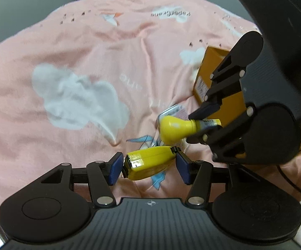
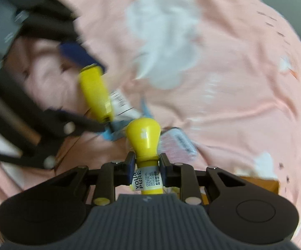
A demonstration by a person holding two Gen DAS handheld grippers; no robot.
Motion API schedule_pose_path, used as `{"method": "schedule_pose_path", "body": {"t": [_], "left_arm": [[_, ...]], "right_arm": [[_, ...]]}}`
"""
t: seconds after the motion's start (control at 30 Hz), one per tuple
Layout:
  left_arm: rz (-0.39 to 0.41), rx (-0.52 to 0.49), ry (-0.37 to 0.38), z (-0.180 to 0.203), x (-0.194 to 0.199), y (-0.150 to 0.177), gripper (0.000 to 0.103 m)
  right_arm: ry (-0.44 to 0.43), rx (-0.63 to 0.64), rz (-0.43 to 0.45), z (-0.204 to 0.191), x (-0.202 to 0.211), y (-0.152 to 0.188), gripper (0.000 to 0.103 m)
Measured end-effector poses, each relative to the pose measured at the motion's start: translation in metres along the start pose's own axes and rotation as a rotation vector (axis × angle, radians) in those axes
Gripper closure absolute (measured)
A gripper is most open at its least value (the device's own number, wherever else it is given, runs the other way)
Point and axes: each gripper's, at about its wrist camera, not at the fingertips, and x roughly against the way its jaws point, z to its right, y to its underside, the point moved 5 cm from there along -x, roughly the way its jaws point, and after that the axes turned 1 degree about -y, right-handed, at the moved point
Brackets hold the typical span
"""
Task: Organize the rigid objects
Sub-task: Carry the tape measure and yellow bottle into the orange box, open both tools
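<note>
Clamping a yellow bottle (image 2: pixel 145 143) by its labelled neck, the right gripper (image 2: pixel 146 167) has its fingers (image 2: pixel 130 165) pressed together on it. The left gripper (image 1: pixel 149 165) pinches a second yellow item, a case (image 1: pixel 148 163), endwise. Both hang just above the pink bed (image 1: pixel 77 62). Only the left view shows the orange box (image 1: pixel 211 66) beside them; one flat packet (image 2: pixel 178 143) lies beneath.

Pink bedspread (image 1: pixel 88 48) with white clouds — yellow bottle (image 2: pixel 144 139), orange box (image 1: pixel 206 70).
</note>
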Motion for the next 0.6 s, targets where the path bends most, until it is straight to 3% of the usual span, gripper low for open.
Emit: {"method": "schedule_pose_path", "body": {"t": [0.33,0.6], "left_arm": [[0.134,-0.022,0.009,0.021,0.03,-0.023,0.04],[0.265,-0.077,0.068,0.059,0.057,-0.056,0.04]], "right_arm": [[0.089,-0.409,0.308,0.03,0.081,0.022,0.08],[0.232,-0.689,0.544,0.047,0.161,0.082,0.079]]}}
